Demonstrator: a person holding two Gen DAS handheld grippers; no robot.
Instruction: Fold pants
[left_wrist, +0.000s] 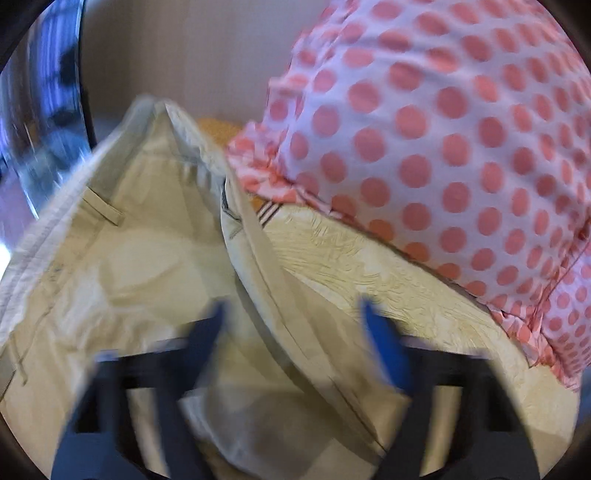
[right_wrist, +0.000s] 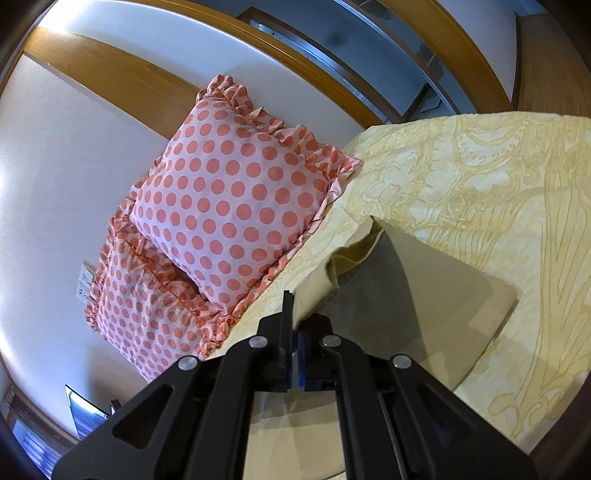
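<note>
Beige pants (left_wrist: 140, 266) lie bunched on the yellow patterned bedspread (left_wrist: 388, 280), waistband and belt loop showing at upper left. My left gripper (left_wrist: 291, 325) hovers over them with its blue-padded jaws wide apart and nothing between them; the view is motion-blurred. In the right wrist view the pants (right_wrist: 417, 295) hang and rest folded on the bedspread (right_wrist: 498, 177). My right gripper (right_wrist: 295, 332) is shut on an edge of the pants, lifting a flap of fabric.
A pink-dotted ruffled pillow (left_wrist: 443, 147) lies close on the right of the left gripper. Two such pillows (right_wrist: 229, 206) lean at the bed's head against a white wall with wooden trim (right_wrist: 122, 77). A dark window area (left_wrist: 40, 110) is far left.
</note>
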